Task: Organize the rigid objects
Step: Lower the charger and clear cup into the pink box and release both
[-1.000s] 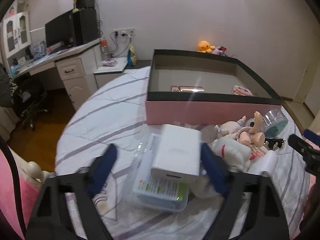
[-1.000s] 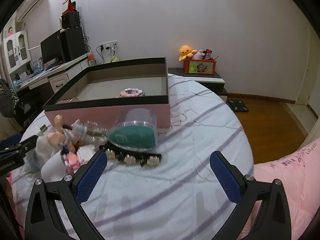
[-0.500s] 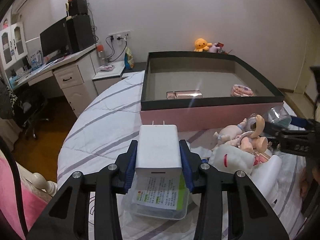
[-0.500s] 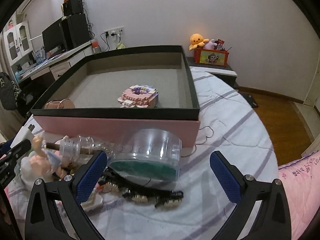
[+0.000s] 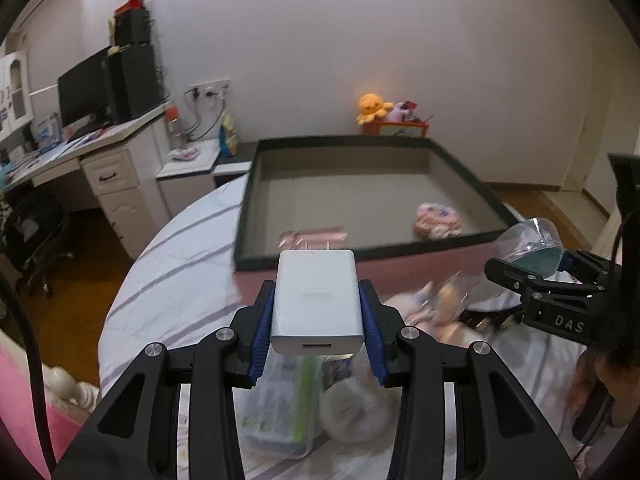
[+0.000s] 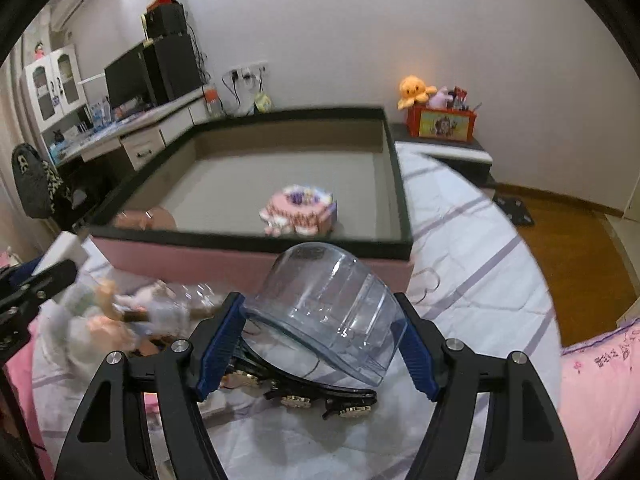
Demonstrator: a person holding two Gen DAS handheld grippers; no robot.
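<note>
L hand-held gripper: blue pads clamped on both flanks of white charger, prongs pointing fwd, held clear of the bed. R hand-held gripper: closed on clear plastic tub, tub tilted, open mouth down toward the pads.

Step in hand (judged): carry both items to the pink box ahead. Keep grip steady; the tub wall is curved and slick, so slip is likely if tilted more. Lift above the black rim before moving fwd.

Clearance: box floor mostly open; rose-gold item sits just past the near rim ahead of L, bead box ahead of R. Below and between the grippers: doll, black hair clip. Avoid snagging them.
</note>
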